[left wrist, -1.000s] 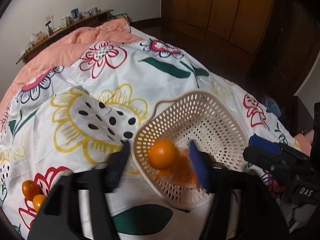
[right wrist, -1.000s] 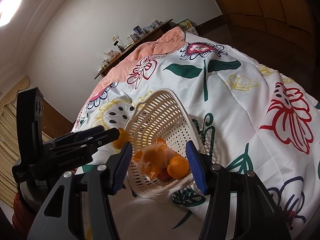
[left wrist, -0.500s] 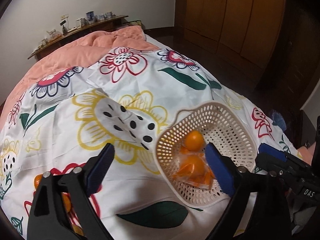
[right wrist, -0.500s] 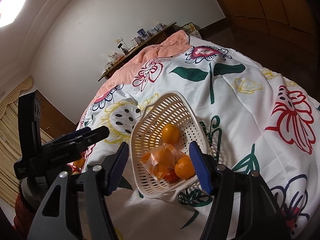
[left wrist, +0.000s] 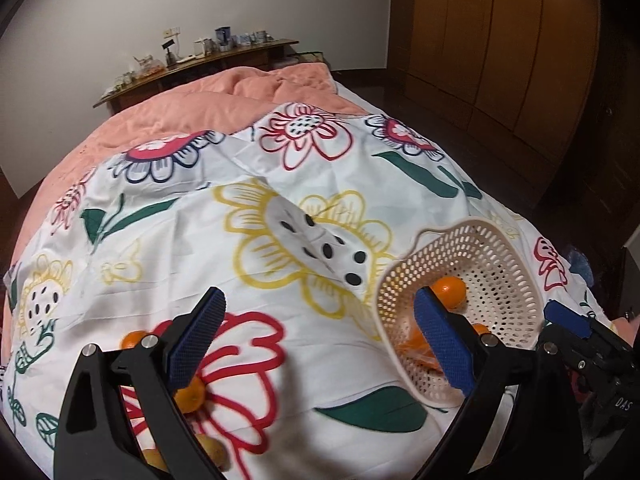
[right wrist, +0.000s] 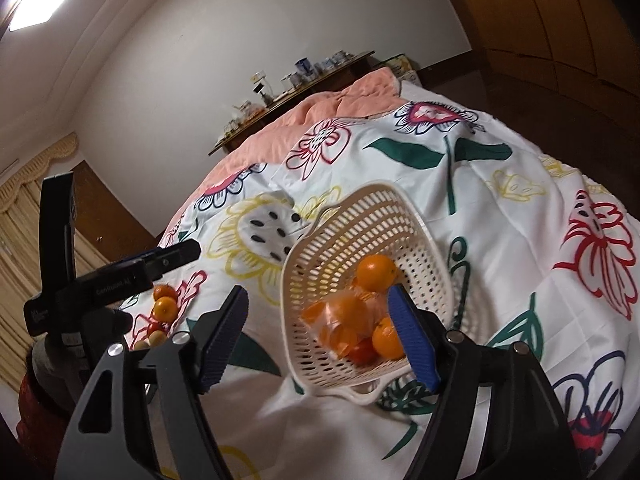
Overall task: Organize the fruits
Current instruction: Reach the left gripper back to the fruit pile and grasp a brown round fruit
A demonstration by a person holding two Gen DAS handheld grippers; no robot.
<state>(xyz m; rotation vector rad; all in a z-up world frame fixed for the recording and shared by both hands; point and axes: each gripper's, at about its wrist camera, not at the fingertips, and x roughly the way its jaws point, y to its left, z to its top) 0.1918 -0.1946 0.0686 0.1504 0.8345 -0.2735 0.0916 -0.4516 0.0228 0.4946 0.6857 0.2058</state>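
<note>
Between picks: both empty. Left gripper [left wrist: 316, 340] fingers spread wide above the bed [left wrist: 280, 168]; right gripper [right wrist: 320, 336] likewise. Basket [left wrist: 516, 288] at three o'clock, partly filled. Loose oranges [left wrist: 190, 396], perhaps others, at eight o'clock. Next: descend leftward, straddle one.

White wall [left wrist: 200, 0], wooden wardrobe [left wrist: 500, 40].
</note>
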